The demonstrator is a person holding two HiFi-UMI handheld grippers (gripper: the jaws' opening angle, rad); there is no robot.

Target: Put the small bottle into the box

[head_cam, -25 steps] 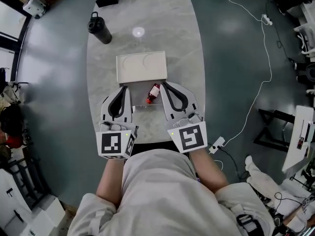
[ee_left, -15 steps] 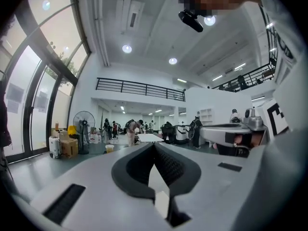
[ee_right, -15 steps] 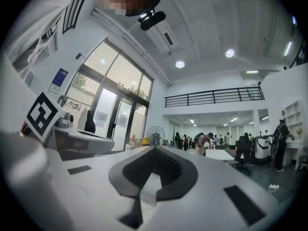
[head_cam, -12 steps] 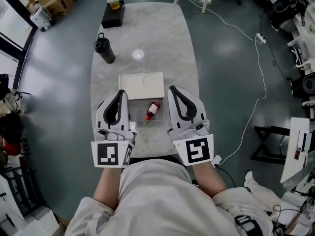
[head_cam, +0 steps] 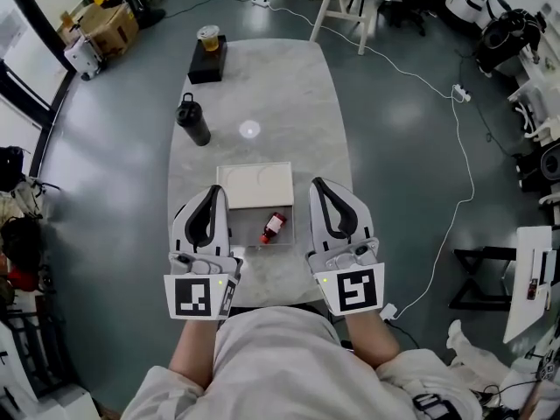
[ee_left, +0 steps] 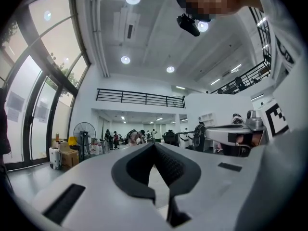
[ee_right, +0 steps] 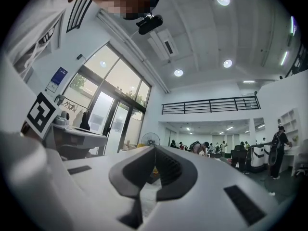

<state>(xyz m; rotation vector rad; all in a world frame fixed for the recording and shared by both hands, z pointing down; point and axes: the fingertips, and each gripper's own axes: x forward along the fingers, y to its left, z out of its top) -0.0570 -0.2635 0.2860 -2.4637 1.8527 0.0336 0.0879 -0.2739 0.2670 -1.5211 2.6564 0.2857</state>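
A small red bottle (head_cam: 273,227) with a white cap lies on its side on the marble table (head_cam: 262,94), just in front of a shallow white box (head_cam: 255,185). In the head view my left gripper (head_cam: 216,192) hovers to the left of the bottle and my right gripper (head_cam: 317,185) to its right, neither touching it. Both gripper views look out level across the room rather than down at the table. The left gripper (ee_left: 154,146) has its jaws together with nothing between them. The right gripper (ee_right: 154,147) is shut and empty too.
A black flask (head_cam: 193,121) stands upright at the table's left edge, beyond the box. A black block (head_cam: 207,60) with a cup of drink on it sits at the far end. A white cable (head_cam: 455,191) trails over the floor on the right.
The head view has swung so that more of the table's far end shows. The two grippers have spread a little wider apart, and the bottle now lies between them. The bottle and box have stayed put.
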